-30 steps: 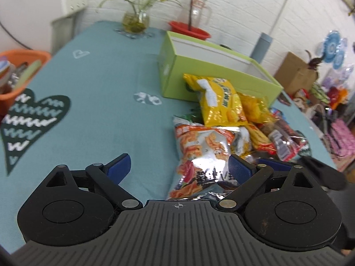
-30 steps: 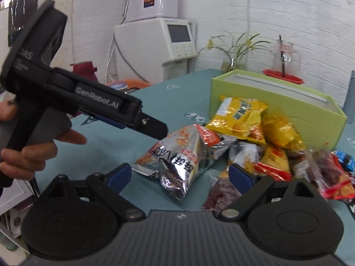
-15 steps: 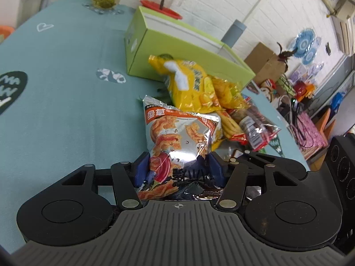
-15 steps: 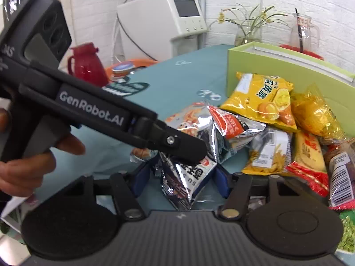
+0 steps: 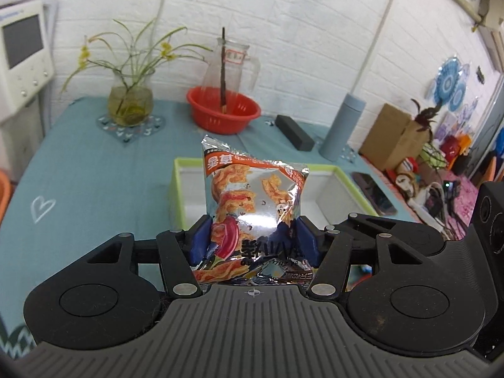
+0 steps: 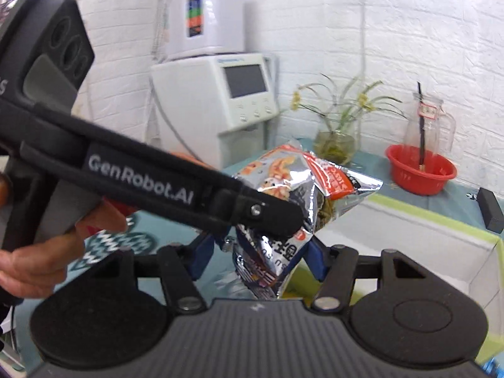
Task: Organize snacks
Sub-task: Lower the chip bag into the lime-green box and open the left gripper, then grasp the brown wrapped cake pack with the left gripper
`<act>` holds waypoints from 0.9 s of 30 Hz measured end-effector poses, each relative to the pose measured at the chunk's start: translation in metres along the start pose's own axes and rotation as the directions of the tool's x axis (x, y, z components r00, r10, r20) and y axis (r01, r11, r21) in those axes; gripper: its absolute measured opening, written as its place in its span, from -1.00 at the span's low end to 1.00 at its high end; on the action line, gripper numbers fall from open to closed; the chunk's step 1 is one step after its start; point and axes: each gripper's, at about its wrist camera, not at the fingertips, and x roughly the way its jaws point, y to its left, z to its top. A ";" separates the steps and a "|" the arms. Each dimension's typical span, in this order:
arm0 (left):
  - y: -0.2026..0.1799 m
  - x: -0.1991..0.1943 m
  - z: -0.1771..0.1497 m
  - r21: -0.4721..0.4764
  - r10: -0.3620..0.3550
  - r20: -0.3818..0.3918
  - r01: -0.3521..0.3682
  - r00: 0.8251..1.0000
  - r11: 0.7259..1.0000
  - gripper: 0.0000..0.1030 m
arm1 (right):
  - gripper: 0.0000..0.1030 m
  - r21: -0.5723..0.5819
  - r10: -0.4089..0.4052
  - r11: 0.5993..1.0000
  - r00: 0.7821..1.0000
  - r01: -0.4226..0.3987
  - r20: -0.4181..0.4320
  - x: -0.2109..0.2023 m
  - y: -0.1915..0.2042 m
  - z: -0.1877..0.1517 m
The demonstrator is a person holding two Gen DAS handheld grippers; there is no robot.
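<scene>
A silver and orange snack bag (image 5: 252,201) hangs upright in the air over the open green box (image 5: 341,174), whose white inside shows nothing in it. My left gripper (image 5: 252,242) is shut on the bag's lower part, its blue pads pressing both sides. In the right wrist view the same bag (image 6: 315,176) is pinched near its bottom by my right gripper (image 6: 261,252), also shut on it. The left gripper's black finger (image 6: 271,214) crosses in from the left, held by a person's hand (image 6: 41,267). The green box (image 6: 441,225) lies just behind the bag.
On the teal tablecloth (image 5: 94,170) behind the box stand a red basin (image 5: 223,111) holding a glass jug, a glass vase with a plant (image 5: 130,102), a grey-blue flask (image 5: 341,127) and a black case (image 5: 294,132). A phone (image 5: 373,193) lies right of the box. A white machine (image 6: 214,94) stands at the left.
Both grippers closed on the silver bag where it lay among the other snacks, then lifted it off the table together and carried it to above the green box.
</scene>
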 end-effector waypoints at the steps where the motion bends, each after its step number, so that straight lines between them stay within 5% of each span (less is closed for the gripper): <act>1: 0.001 0.018 0.008 0.003 -0.001 -0.015 0.001 1.000 1.000 -0.19 | 0.24 0.007 -0.010 1.000 1.000 0.010 -0.015 0.010 -0.012 0.003; 6: 0.021 0.084 0.021 -0.036 0.030 -0.092 -0.034 0.995 0.999 -0.19 | 0.36 0.064 0.000 0.998 0.996 0.006 -0.091 0.045 -0.055 0.000; 9: 0.032 0.087 0.019 -0.052 0.069 -0.083 -0.074 0.994 0.996 -0.15 | 0.51 0.059 -0.020 0.998 0.996 0.025 -0.088 0.045 -0.063 -0.003; 10: 0.032 0.078 0.018 -0.063 0.051 -0.067 -0.055 0.996 0.997 -0.08 | 0.54 0.049 -0.041 0.998 0.997 0.044 -0.067 0.036 -0.064 -0.005; 12: 0.029 0.051 0.013 -0.066 0.030 0.003 -0.029 1.000 0.997 0.45 | 0.75 0.041 -0.056 0.998 0.998 0.056 -0.004 0.007 -0.064 -0.012; 14: 0.020 0.019 0.001 -0.036 0.051 0.081 -0.049 0.995 0.998 0.53 | 0.86 0.052 -0.064 0.997 0.997 0.062 0.049 -0.028 -0.060 -0.026; 17: 0.004 -0.018 -0.029 -0.005 0.050 0.114 -0.049 0.992 0.999 0.53 | 0.88 0.086 -0.075 0.994 0.993 0.067 0.093 -0.082 -0.043 -0.058; 22: -0.021 -0.051 -0.101 -0.028 0.000 0.054 0.002 0.999 1.000 0.53 | 0.97 0.114 -0.121 0.988 0.987 0.108 0.110 -0.162 0.005 -0.118; 27: -0.040 -0.064 -0.171 -0.129 -0.020 -0.024 0.017 1.000 0.992 0.48 | 0.97 0.138 -0.111 0.985 0.993 0.103 0.048 -0.192 0.043 -0.166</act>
